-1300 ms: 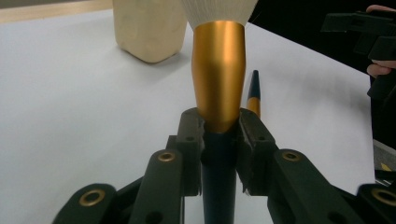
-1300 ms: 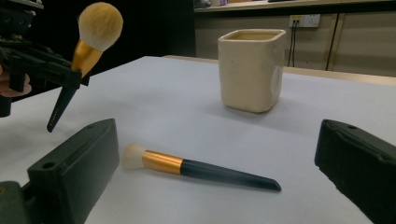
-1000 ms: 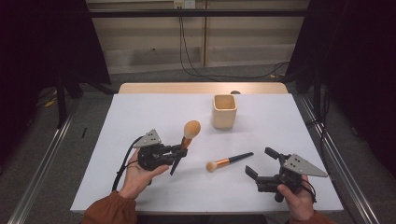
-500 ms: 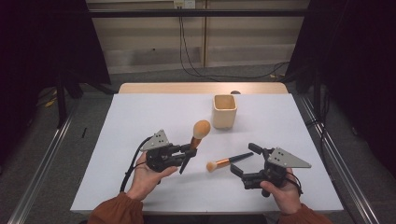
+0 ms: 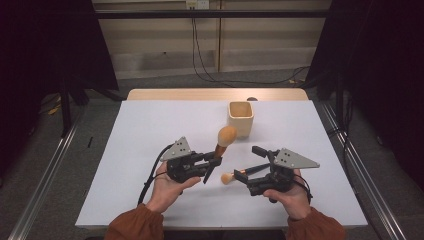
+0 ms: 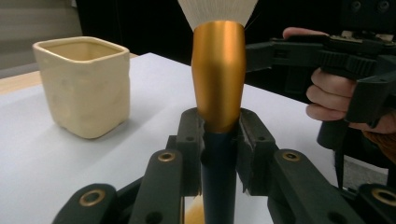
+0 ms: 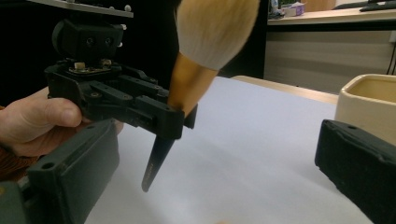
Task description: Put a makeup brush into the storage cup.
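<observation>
From my seat at the controls I see a white table (image 5: 150, 130) with a pale wooden strip (image 5: 200, 94) along its far edge. Behind it runs a beige wall (image 5: 160, 45) with black cables (image 5: 200, 55) hanging from a socket (image 5: 197, 4). Black curtains (image 5: 45, 40) close off both sides. The floor (image 5: 40, 165) is grey, and metal rails (image 5: 45, 185) flank the table. The light is even.

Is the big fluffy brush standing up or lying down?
Standing up, a little tilted. The left gripper's fingers pinch the big makeup brush by its handle, bristles on top and the pointed end hanging above the table.
</observation>
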